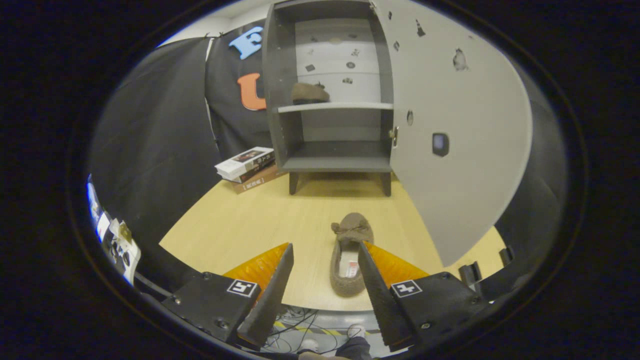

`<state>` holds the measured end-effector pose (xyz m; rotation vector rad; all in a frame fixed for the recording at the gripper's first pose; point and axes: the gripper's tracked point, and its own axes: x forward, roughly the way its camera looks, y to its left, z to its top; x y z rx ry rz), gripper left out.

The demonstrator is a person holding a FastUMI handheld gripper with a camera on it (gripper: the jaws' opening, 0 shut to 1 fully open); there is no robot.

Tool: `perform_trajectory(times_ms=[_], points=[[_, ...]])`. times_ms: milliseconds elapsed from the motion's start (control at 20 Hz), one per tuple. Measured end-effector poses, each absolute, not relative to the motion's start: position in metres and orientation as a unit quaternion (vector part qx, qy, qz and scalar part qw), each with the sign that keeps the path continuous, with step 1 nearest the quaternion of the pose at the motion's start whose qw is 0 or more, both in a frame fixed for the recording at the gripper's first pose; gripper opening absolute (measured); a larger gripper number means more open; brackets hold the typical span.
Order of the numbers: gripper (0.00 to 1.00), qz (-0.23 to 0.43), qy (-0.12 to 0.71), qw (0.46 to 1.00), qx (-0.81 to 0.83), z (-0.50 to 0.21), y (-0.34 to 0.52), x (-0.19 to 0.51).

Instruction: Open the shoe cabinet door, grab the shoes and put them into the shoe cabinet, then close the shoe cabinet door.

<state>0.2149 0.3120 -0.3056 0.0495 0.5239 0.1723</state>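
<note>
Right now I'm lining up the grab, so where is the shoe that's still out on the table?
The shoe lies on the wooden table between the open hand-held gripper fingers, nearer the right one, toe toward the open shoe cabinet.

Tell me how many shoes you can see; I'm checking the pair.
2. One shoe lies on the table between the open gripper fingers; the other sits on the cabinet's upper shelf.

One shoe (350, 255) lies on the table (250, 220) between the spread fingers (272, 285); beyond stands the cabinet (330, 95), another shoe (310, 93) on its shelf.
</note>
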Motion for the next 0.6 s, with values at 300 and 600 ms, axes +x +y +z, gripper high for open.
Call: perform_trajectory(times_ms=[300,600], points=[[0.83,0.071,0.318,0.945,0.037,-0.384,0.313,0.280],[0.82,0.064,0.347,0.935,0.045,-0.416,0.315,0.338]])
